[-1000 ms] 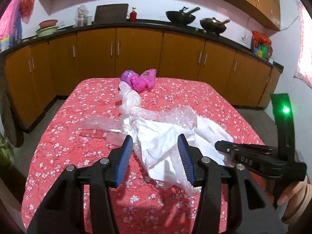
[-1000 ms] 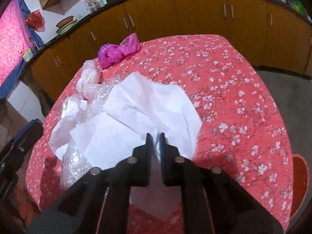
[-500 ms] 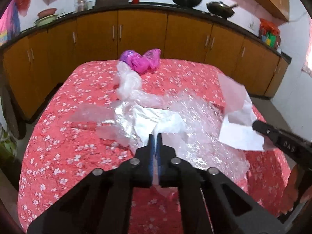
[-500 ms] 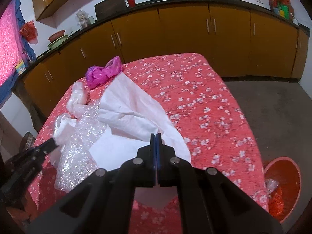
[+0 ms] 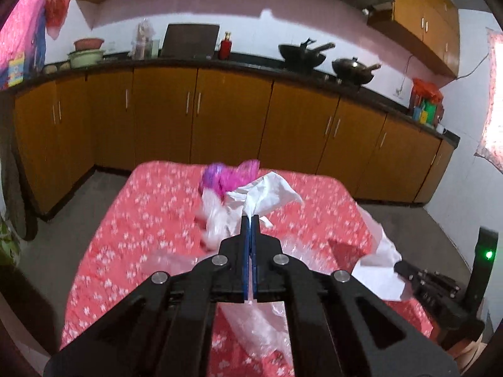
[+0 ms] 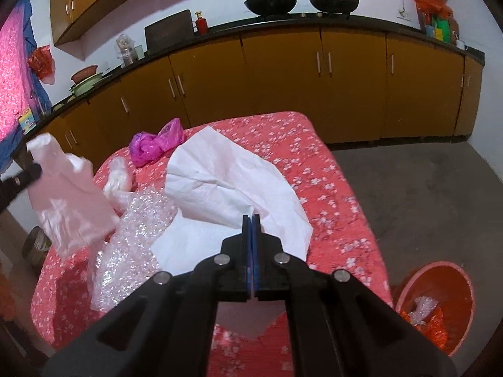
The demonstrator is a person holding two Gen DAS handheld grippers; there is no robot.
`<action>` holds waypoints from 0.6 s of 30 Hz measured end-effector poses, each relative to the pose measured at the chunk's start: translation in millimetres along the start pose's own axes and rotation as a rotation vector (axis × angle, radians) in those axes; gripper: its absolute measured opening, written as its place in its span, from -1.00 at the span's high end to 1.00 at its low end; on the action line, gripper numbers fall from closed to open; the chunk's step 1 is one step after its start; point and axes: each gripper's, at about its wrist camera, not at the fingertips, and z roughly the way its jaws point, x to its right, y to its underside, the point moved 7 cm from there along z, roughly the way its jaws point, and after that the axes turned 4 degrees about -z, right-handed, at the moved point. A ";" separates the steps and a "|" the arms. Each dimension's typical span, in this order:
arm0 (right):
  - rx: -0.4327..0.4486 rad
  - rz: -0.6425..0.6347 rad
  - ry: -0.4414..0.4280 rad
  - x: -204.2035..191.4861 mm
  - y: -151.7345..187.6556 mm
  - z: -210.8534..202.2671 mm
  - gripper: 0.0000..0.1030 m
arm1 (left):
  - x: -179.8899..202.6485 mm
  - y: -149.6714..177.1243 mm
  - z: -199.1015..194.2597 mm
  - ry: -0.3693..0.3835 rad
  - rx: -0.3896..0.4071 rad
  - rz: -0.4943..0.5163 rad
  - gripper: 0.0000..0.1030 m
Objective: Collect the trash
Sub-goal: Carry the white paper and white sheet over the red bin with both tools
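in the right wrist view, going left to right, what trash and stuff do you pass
white plastic bag held by the left gripper → bubble wrap → pink bag → white paper sheet pinched in the right gripper → orange bin on the floor

A run of orange-brown cabinets [image 5: 226, 116] fills the back of the kitchen under a dark tabletop [image 5: 251, 64]. On it, toward 1 o'clock in the left wrist view, sit two black woks [image 5: 301, 55], close together. Near 12 o'clock stands a small red bottle [image 5: 224, 48], just beside a dark board [image 5: 190, 39] leaning on the wall. Stacked bowls [image 5: 86, 53] rest toward 10 o'clock. Upper cabinets [image 5: 421, 19] hang at 2 o'clock. Grey floor [image 6: 424, 182] spreads at 3 o'clock in the right wrist view.
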 end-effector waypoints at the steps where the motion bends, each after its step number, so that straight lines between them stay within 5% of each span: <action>1: 0.003 0.002 0.005 3.0 -0.6 -1.4 0.95 | 1.7 -2.7 -1.3 0.004 0.007 -0.001 0.98; 8: 0.017 0.025 0.035 22.2 -0.7 -9.7 0.95 | 32.2 -10.6 -2.6 0.074 0.019 0.019 0.99; 18: 0.031 0.071 0.114 66.1 9.8 -28.8 0.95 | 126.1 21.8 14.4 0.249 -0.049 0.131 0.99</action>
